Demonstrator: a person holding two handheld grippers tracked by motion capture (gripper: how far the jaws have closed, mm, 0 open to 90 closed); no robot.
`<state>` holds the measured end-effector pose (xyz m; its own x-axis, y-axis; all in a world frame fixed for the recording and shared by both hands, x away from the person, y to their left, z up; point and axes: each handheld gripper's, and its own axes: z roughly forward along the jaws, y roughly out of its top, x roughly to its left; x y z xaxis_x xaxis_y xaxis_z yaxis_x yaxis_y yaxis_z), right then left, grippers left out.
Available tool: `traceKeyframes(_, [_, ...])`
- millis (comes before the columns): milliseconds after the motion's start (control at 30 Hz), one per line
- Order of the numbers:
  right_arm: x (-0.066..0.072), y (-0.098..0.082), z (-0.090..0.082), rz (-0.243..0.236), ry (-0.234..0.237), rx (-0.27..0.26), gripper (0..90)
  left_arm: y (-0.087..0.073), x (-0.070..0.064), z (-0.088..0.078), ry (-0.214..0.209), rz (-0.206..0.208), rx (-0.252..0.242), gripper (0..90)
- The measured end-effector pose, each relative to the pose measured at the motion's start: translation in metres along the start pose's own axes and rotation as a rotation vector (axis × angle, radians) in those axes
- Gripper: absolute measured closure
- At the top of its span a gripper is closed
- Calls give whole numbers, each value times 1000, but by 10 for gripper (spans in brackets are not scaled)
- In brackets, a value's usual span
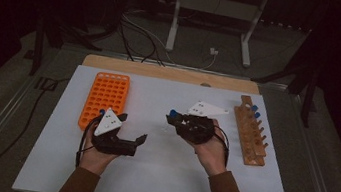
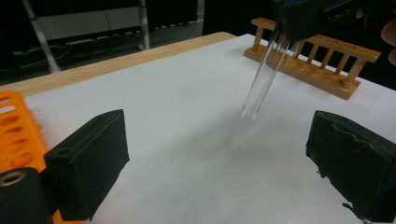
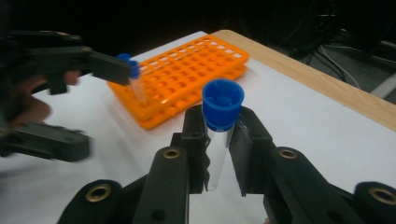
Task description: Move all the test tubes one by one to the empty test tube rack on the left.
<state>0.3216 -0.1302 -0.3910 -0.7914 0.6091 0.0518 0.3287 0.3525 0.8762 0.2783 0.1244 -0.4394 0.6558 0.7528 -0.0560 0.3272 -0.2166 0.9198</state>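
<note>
Right gripper pinching capped test tube above white mat
Left to right: orange plastic grid rack sitting at mat's left; left gripper hovering, black padded jaws spread, nothing between; clear glass tube, blue cap, hanging mid-mat in right jaws; wooden peg rack sitting at right

Black two-jaw left gripper and right gripper, each topped beside its hand by a pale triangular plate, trailing black cables; brown sleeves.
</note>
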Motion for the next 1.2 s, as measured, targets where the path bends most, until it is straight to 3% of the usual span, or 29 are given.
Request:
traceKeyframes(233, [15, 5, 11, 8, 41, 1, 761, 6, -8, 10, -21, 11, -21, 299])
traceKeyframes(433, [24, 7, 18, 10, 65, 9, 761, 7, -15, 16, -28, 50, -21, 524])
traceKeyframes(633, [27, 7, 21, 11, 75, 13, 761, 7, -18, 18, -25, 77, -19, 666])
traceKeyframes(1033, [27, 6, 23, 18, 89, 20, 758, 6, -19, 18, -41, 90, -19, 779])
traceKeyframes(1067, [27, 6, 23, 19, 93, 19, 744, 6, -19, 18, -42, 88, -19, 779])
traceKeyframes(1200, [24, 7, 21, 46, 108, 14, 527, 6, -16, 17, -37, 73, -20, 780])
